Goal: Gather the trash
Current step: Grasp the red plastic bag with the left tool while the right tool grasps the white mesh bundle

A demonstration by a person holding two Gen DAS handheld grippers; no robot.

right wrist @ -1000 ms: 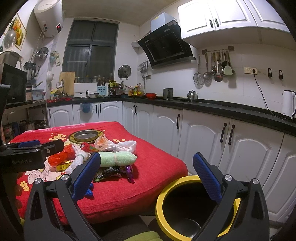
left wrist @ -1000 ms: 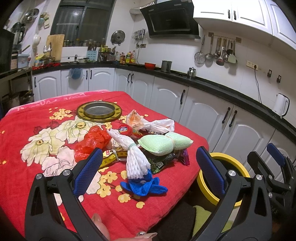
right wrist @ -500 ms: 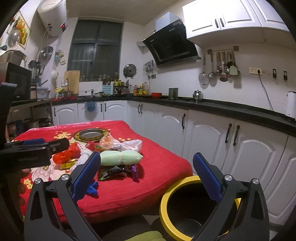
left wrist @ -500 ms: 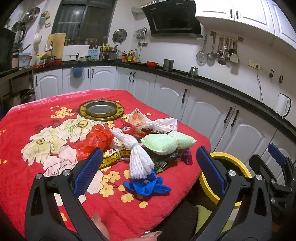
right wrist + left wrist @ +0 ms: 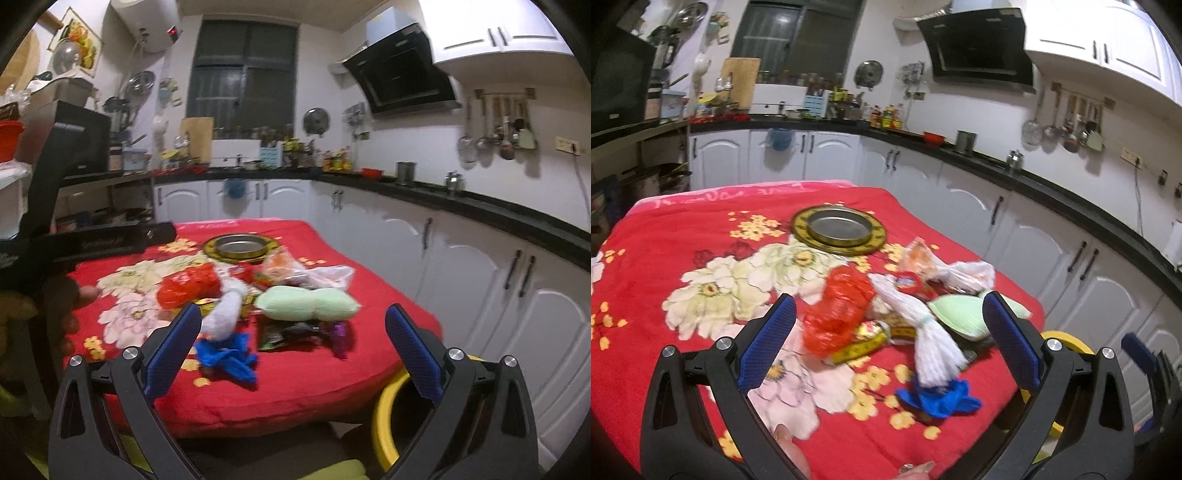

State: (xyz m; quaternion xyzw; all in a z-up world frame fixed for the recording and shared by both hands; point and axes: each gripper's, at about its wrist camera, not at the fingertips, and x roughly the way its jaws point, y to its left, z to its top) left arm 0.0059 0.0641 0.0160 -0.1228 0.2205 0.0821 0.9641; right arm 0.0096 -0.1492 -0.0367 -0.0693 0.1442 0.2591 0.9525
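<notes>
- The left gripper (image 5: 886,332) was spread wide and empty above the near part of the red floral cloth (image 5: 701,240).
- The right gripper (image 5: 293,345) was likewise spread wide, holding nothing.
- The trash lay heaped on the cloth's right half: a red plastic bag (image 5: 838,310), white foam netting (image 5: 931,343), a pale green bundle (image 5: 956,317) and a blue scrap (image 5: 942,398).
- The yellow-rimmed bin (image 5: 384,417) stood on the floor just beside the table's corner.

Motion blur smears the trash pile (image 5: 897,314) so its wrappers' print is unreadable, the yellow-rimmed bin (image 5: 384,424) at five o'clock sits mostly hidden behind the right gripper's (image 5: 293,349) finger, and the countertop bottles (image 5: 882,114) are too small to identify.
</notes>
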